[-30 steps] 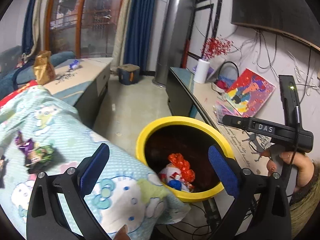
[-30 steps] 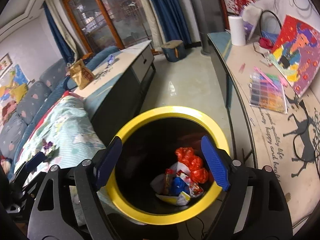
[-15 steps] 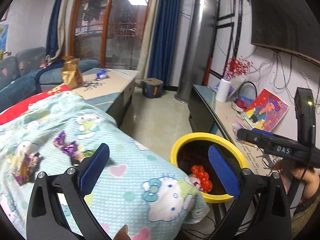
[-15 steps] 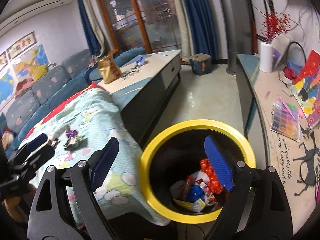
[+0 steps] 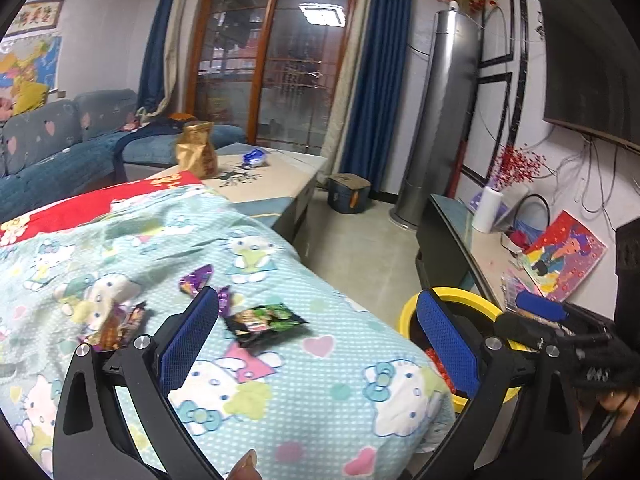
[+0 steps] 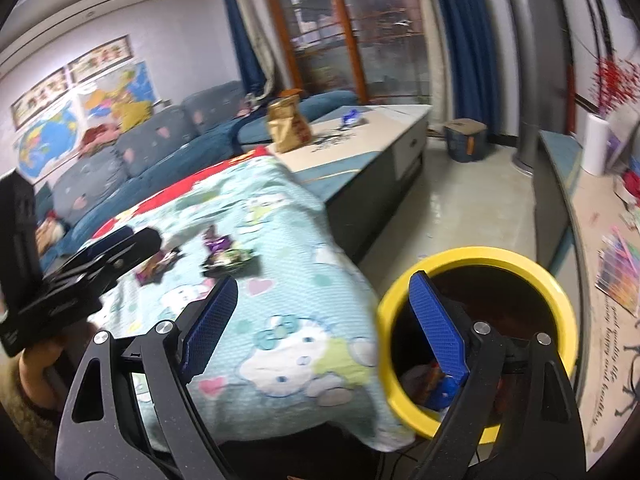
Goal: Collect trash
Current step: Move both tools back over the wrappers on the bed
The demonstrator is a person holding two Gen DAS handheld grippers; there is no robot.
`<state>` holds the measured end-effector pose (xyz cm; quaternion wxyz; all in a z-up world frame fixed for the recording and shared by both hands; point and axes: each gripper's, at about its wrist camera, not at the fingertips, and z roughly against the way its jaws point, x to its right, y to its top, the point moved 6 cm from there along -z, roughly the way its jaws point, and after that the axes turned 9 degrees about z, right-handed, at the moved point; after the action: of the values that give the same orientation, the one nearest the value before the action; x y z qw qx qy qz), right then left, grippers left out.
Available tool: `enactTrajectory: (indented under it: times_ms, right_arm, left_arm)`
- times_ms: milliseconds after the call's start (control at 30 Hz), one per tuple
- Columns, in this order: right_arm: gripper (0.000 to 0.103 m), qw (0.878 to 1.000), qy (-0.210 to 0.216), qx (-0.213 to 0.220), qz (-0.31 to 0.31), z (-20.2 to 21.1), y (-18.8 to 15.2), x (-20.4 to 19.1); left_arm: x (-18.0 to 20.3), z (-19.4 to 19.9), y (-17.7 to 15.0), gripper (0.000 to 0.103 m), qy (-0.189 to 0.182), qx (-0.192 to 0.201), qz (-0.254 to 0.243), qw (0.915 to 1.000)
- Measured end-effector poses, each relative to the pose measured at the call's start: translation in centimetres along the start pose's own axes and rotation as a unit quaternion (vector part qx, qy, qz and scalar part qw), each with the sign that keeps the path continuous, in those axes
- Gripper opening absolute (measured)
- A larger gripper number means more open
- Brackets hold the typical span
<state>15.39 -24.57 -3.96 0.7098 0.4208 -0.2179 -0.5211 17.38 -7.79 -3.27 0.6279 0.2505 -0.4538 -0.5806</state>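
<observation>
Above blanket, both grippers gape, empty.

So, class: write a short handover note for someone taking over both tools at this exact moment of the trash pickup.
Left tool: open, nothing between its pads, above the cartoon-print blanket.
Right tool: open and holding nothing, its jaws have just been opening; one pad is over the yellow bin.
Done: several wrappers already lie in the bin.
Left: the green-and-black wrapper, the purple wrapper and the brown wrapper on the blanket.
Suggested next: take the green-and-black one, probably with the left tool, then carry it to the bin beside the blanket's edge.
</observation>
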Motion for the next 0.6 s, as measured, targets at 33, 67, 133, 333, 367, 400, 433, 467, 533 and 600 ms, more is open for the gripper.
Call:
enactTrajectory:
  times_ms: [33, 67, 133, 333, 367, 400, 433, 467, 533, 600]
  right_arm:
    - [0.079, 1.0, 0.007, -0.001, 0.006, -0.2, 0.0, -0.9]
    - [0.079, 1.0, 0.012, -0.002, 0.01, -0.3, 0.0, -1.5]
    - [0.079, 1.0, 0.017, 0.0, 0.018, -0.7, 0.1, -2.6]
    - [0.079, 0.999, 0.037, -0.016, 0.024, -2.9, 0.3, -5.4]
    - [0.079, 0.999, 0.037, -0.018, 0.025, -3.2, 0.4, -5.8]
    - [0.079, 0.999, 0.039, -0.021, 0.027, -3.5, 0.4, -6.1]
    - [0.079, 0.998, 0.043, -0.026, 0.031, -4.2, 0.6, -6.7]
    - [0.079, 0.998, 0.044, -0.031, 0.034, -4.7, 0.6, -7.0]
    - [0.079, 0.997, 0.049, -0.04, 0.039, -5.8, 0.9, -7.7]
    - [0.079, 0.997, 0.051, -0.049, 0.038, -6.9, 1.0, -8.0]
  left_arm:
    - [-0.4, 0.1, 0.1, 0.096, 0.003, 0.001, 0.002, 1.0]
    - [-0.9, 0.3, 0.2, 0.096, 0.007, 0.004, 0.004, 1.0]
    - [-2.1, 0.7, 0.3, 0.096, 0.016, 0.008, 0.008, 0.9998]
    - [-5.6, 1.8, 0.8, 0.096, 0.044, 0.022, 0.032, 0.9983]
    - [-6.5, 2.0, 0.9, 0.096, 0.051, 0.024, 0.039, 0.9976]
    - [-7.4, 2.3, 1.0, 0.096, 0.059, 0.027, 0.046, 0.9969]
    - [-8.1, 2.4, 1.1, 0.096, 0.065, 0.028, 0.051, 0.9962]
    - [-8.8, 2.5, 1.1, 0.096, 0.07, 0.029, 0.054, 0.9957]
    - [-10.4, 2.9, 1.2, 0.096, 0.083, 0.033, 0.062, 0.994]
    - [-11.7, 3.2, 1.3, 0.096, 0.094, 0.033, 0.069, 0.9926]
